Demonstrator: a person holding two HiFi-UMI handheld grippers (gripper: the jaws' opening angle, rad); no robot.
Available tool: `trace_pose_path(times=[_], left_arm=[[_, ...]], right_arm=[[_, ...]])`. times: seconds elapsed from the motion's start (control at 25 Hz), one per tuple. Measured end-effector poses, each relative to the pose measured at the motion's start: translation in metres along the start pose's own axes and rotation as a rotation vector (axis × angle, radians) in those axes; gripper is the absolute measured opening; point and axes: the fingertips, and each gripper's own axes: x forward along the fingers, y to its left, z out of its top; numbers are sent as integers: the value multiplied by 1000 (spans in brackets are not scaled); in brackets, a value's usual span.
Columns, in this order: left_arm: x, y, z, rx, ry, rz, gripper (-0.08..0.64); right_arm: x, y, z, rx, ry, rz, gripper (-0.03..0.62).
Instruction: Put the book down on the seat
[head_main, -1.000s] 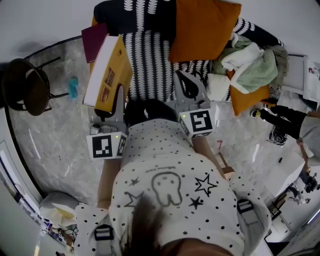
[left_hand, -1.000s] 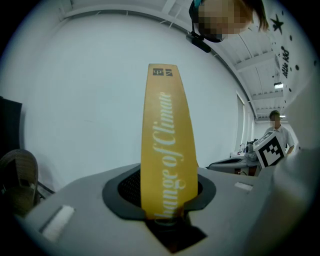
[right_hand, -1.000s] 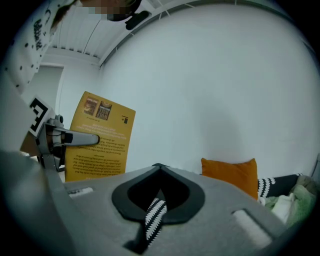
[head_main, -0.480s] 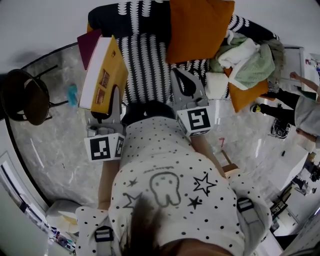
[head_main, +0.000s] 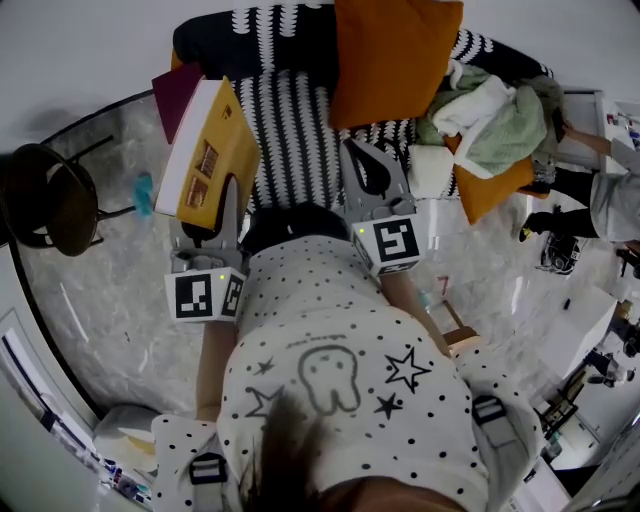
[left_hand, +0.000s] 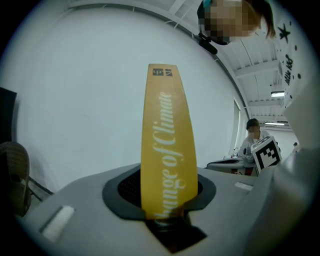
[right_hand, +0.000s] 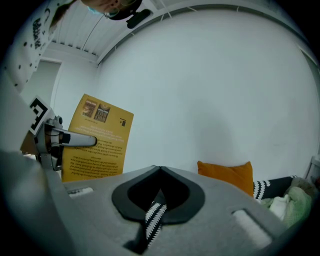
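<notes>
The fingers (left_hand: 85, 215) of the left gripper (left_hand: 167, 197) are clamped on the lower end of the book (left_hand: 167, 135), which stands between them with its spine toward the camera. The right gripper (right_hand: 159, 172) has its fingertips together and holds nothing; only striped fabric shows through the slot behind them. Against the two earlier head-view frames we note almost no change: same grip, the book (head_main: 205, 150) just as upright in the air, its lean only slightly different. We read this as a pause, and the lowering has not begun. In the head view the book hangs at the left end of the striped seat (head_main: 300, 130), partly over the floor (head_main: 120, 290), so it probably needs carrying rightward and tipping flat. That view alone shows the seat, with the orange cushion (head_main: 395, 55) and the heap of clothes (head_main: 490, 115) crowding its right side. The left gripper view gives the spine lettering but no seat. The right gripper view gives the book (right_hand: 97, 137) from its back cover, print inverted.
</notes>
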Motion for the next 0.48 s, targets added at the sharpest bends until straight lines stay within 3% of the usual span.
trace_pose_path(times=[0.48], left_arm=[[16,-5,-15,7,49,-81,149]], right_arm=[[-4,0,-4,6,11,-25,-3]])
